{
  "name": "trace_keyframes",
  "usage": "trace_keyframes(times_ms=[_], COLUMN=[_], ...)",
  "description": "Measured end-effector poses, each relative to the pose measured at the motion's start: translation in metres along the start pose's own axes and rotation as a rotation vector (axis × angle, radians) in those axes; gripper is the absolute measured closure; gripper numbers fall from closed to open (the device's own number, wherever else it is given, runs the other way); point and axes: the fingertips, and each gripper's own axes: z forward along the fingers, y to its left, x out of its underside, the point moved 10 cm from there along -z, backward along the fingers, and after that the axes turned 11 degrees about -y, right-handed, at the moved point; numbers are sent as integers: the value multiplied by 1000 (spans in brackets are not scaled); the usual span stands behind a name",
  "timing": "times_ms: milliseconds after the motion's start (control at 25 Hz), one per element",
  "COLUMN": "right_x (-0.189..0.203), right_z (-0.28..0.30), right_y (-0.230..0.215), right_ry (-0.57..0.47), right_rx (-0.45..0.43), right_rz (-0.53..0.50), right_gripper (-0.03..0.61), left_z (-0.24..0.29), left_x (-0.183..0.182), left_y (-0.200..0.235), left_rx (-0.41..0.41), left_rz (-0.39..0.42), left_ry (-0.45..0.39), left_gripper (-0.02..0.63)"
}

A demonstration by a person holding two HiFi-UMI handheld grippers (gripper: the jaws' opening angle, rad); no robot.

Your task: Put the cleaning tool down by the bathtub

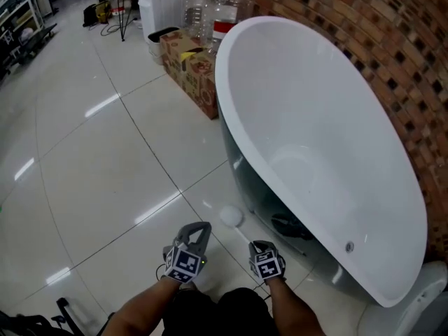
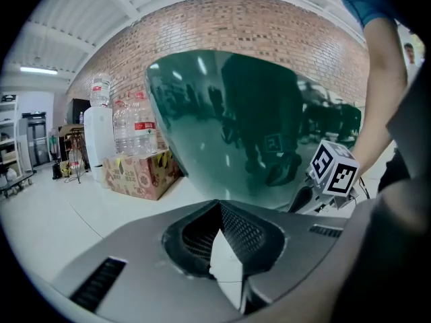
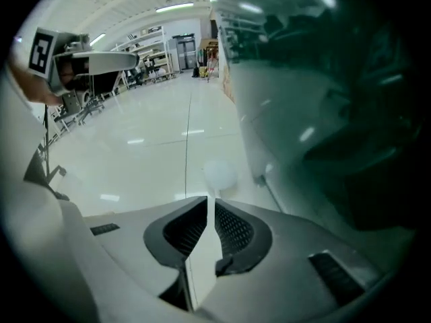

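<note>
Right gripper (image 1: 261,246) at 6 o'clock is grasping the brush (image 1: 231,216), left gripper (image 1: 201,228) clenched empty; dropping it is risking rolling from the bathtub (image 1: 322,117).

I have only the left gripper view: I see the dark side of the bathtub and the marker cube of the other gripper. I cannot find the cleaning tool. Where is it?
Observer: The right gripper has it: the jaws are closed on the thin white handle of the cleaning tool.
Operator: And where is its head?
Observer: The round white head is low at the floor, close beside the base of the bathtub; whether it touches the floor I cannot tell.
Operator: Is my left gripper near it?
Observer: The left gripper is beside the right one, left of the handle and apart from it.
</note>
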Motion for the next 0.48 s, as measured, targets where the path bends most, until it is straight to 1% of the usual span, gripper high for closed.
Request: trace_keyframes(times_ms=[80, 160, 320, 480], right_x=[-26, -51, -106, -167], right_z=[-42, -86, -182, -278], right_y=[6, 13, 26, 32], right_ry=[-53, -103, -216, -313], right_rx=[10, 11, 22, 65], right_rz=[13, 21, 75, 94], right_gripper=[545, 559, 561, 561], left_z=[-13, -27, -60, -95], left_x=[-40, -84, -166, -253], left_y=[4, 6, -1, -14], left_rx=[-12, -24, -35, -18], left_rz=[10, 13, -4, -9], left_ry=[-9, -23, -46, -32], left_gripper=[624, 624, 624, 624])
